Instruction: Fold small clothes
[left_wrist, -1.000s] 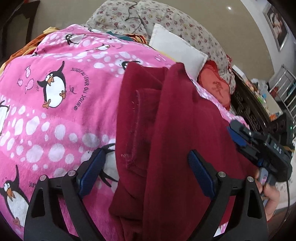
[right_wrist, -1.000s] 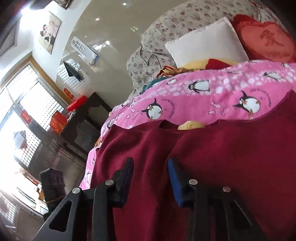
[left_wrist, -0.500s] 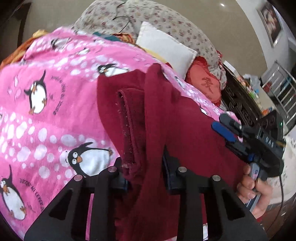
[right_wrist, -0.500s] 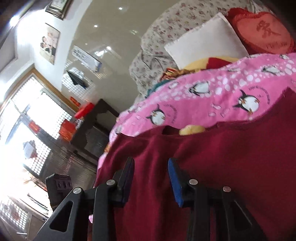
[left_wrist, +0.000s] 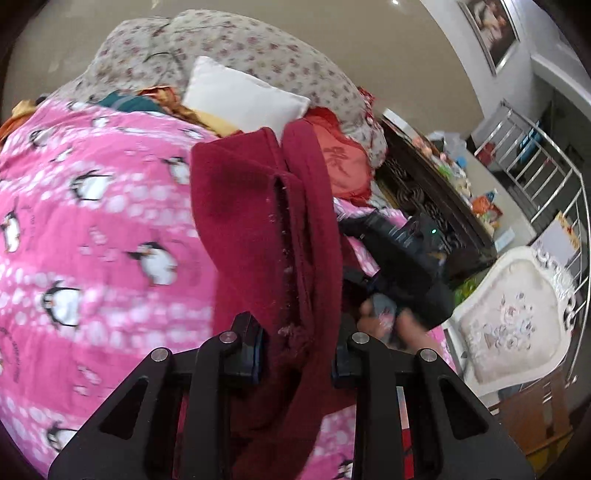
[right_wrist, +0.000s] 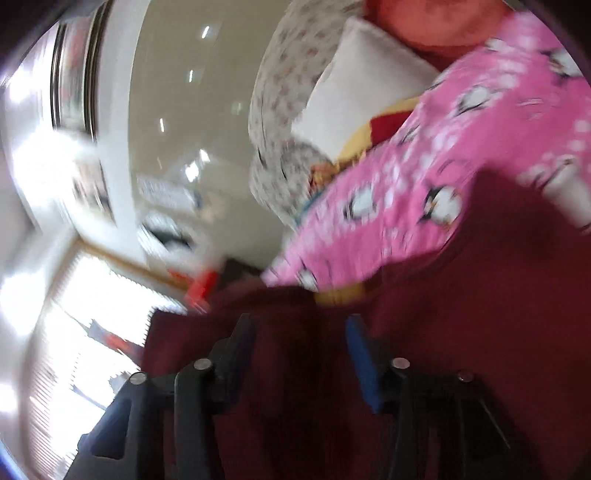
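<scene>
The left gripper (left_wrist: 297, 350) pinches a bunched fold of the dark red garment (left_wrist: 255, 221), lifted over the pink penguin blanket (left_wrist: 92, 240). The right gripper (right_wrist: 301, 354) is opening, its blue pads apart with the garment's cloth lying loosely between them.

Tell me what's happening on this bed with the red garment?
A person with a handheld claw in each hand is folding a dark red garment on a pink penguin blanket. The left claw is clamped on a bunched edge of the garment, which drapes up over it. The right claw has the same red cloth between its pads, but its jaws are opening, so it looks to be letting go. The right wrist view is heavily blurred. Pillows sit at the far end of the bed.
</scene>
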